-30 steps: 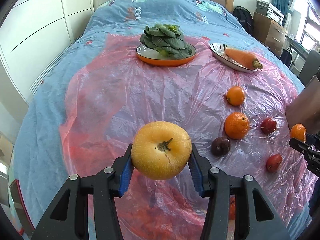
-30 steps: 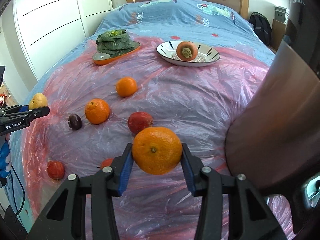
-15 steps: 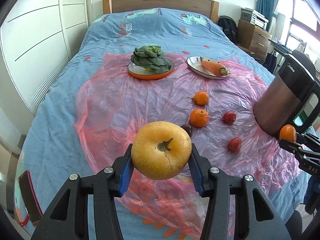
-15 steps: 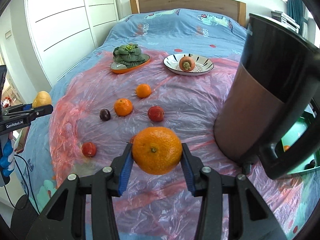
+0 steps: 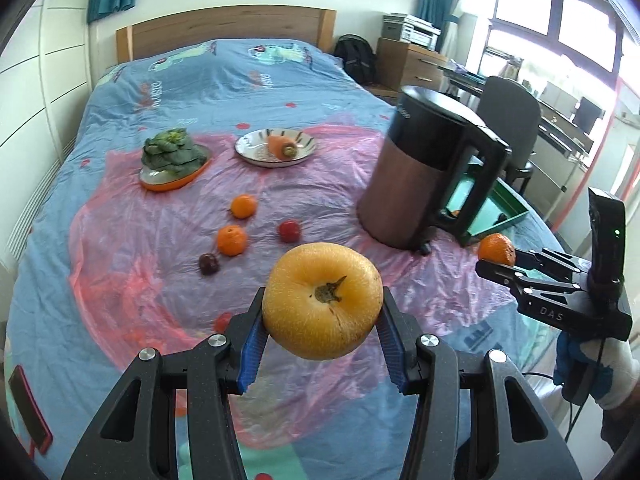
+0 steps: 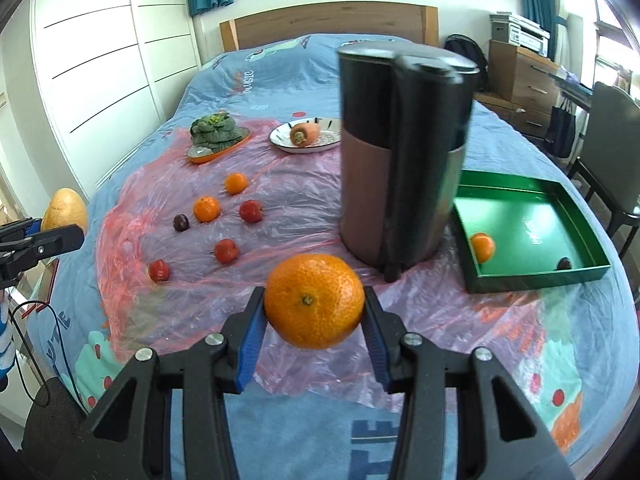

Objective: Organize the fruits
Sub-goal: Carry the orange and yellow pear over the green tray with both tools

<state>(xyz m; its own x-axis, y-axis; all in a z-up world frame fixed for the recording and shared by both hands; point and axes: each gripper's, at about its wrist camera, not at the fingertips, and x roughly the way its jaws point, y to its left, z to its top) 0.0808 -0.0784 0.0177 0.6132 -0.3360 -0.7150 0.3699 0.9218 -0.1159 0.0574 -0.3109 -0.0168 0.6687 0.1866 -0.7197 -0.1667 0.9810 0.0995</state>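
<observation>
My left gripper (image 5: 322,344) is shut on a large yellow pear (image 5: 322,300) and holds it in the air above the bed's near end. My right gripper (image 6: 314,326) is shut on an orange (image 6: 314,300), also held high; it shows in the left wrist view (image 5: 496,249) too. A green tray (image 6: 536,276) sits at the right behind the kettle, with a small orange (image 6: 482,247) and a dark plum (image 6: 565,263) in it. Two oranges (image 6: 207,209), a plum (image 6: 181,222) and red fruits (image 6: 226,251) lie loose on the pink plastic sheet (image 6: 280,200).
A tall black and copper kettle (image 6: 400,152) stands between the loose fruit and the tray. An orange plate of greens (image 6: 218,136) and a white plate with a carrot (image 6: 306,136) sit further back. A phone (image 5: 30,412) lies at the bed's left edge.
Both grippers have pulled back and up with their fruit still held. Both views have swung right, so the kettle and the green tray now show fully.
</observation>
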